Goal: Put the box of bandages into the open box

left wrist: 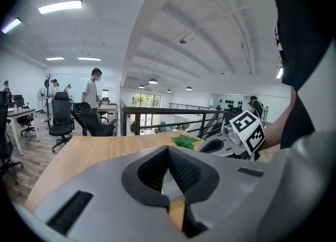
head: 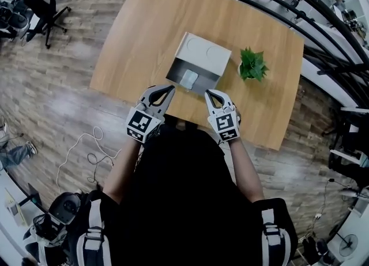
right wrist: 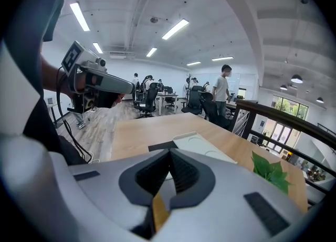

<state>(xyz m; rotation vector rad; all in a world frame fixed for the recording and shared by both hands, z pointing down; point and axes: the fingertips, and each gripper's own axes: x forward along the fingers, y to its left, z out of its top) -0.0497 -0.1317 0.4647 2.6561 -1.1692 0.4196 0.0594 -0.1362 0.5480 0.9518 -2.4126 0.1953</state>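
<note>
The open box (head: 202, 56) is grey and stands mid-table, its lid (right wrist: 202, 146) folded back flat. Inside it, at the near end, lies a small pale box of bandages (head: 189, 78). My left gripper (head: 169, 89) is held just in front of the box's near left corner, jaws together and empty. My right gripper (head: 209, 93) is level with it at the near right corner, also shut on nothing. In the left gripper view the jaws (left wrist: 168, 150) meet at their tips, and the right gripper (left wrist: 239, 136) shows beside them. The right gripper view shows the same closed tips (right wrist: 169, 153).
A small potted plant (head: 252, 64) stands to the right of the box on the wooden table (head: 132, 40). The table's near edge runs just under the grippers. Office chairs (head: 40, 8), a black railing (head: 323, 22) and floor cables (head: 86, 149) surround the table. People (left wrist: 94, 86) stand far off.
</note>
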